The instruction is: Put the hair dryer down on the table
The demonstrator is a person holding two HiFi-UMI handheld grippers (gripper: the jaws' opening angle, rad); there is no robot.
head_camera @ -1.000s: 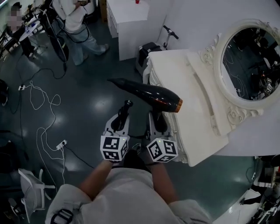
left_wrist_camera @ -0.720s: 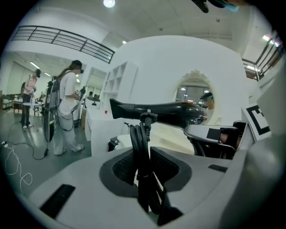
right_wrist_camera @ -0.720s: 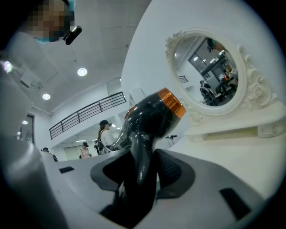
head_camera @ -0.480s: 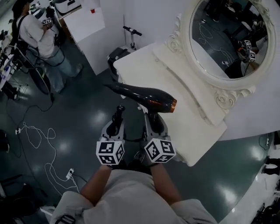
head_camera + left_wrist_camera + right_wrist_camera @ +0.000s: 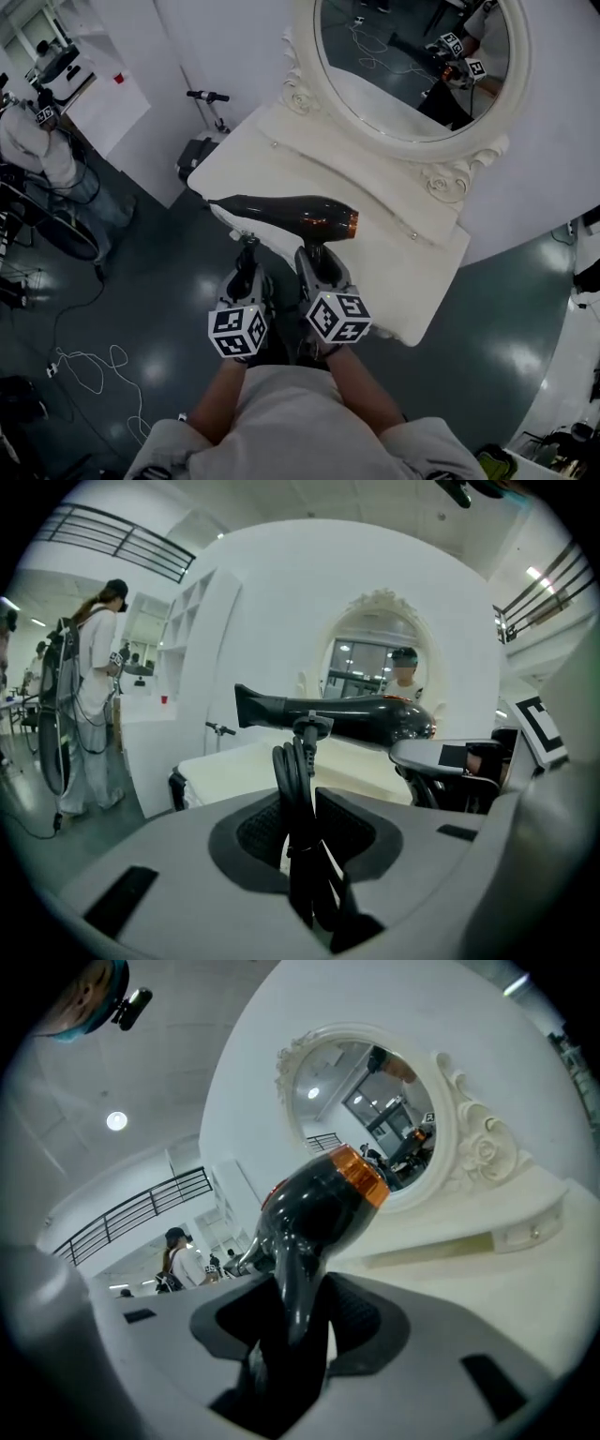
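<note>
Hair dryer [image 5: 281, 214] is up in the air, not yet on the worktop [image 5: 394, 281]. It's level over the front-left edge with the nozzle pointing left in the head view, and the orange ring [image 5: 352, 225] is at the back end. Right hand-held gripper [image 5: 314, 255] has its jaws wide, clamped on the dryer's handle, which runs down between the pads in the right gripper view. Left hand-held gripper [image 5: 246, 267] has its jaws partly closed and pinching the bundled cord [image 5: 295, 789], a black coil standing upright between the pads. The worktop is a cream vanity with a low raised ledge along the back. The top looks bare as far as the views show. An oval mirror [image 5: 412, 66] in a carved cream frame stands behind it, against a curved white wall, and reflects the person and both grippers. The floor [image 5: 141, 281] is dark, glossy and teal-grey, with a loose white cable [image 5: 84, 361] at lower left. A scooter [image 5: 208, 97] is parked beside the vanity's left end. Further left, a white cabinet [image 5: 98, 108] has a small red item [image 5: 119, 78] on top, and another person [image 5: 37, 141] stands nearby. The only markings are the black-and-white square patterns on the cubes [image 5: 237, 330].
</note>
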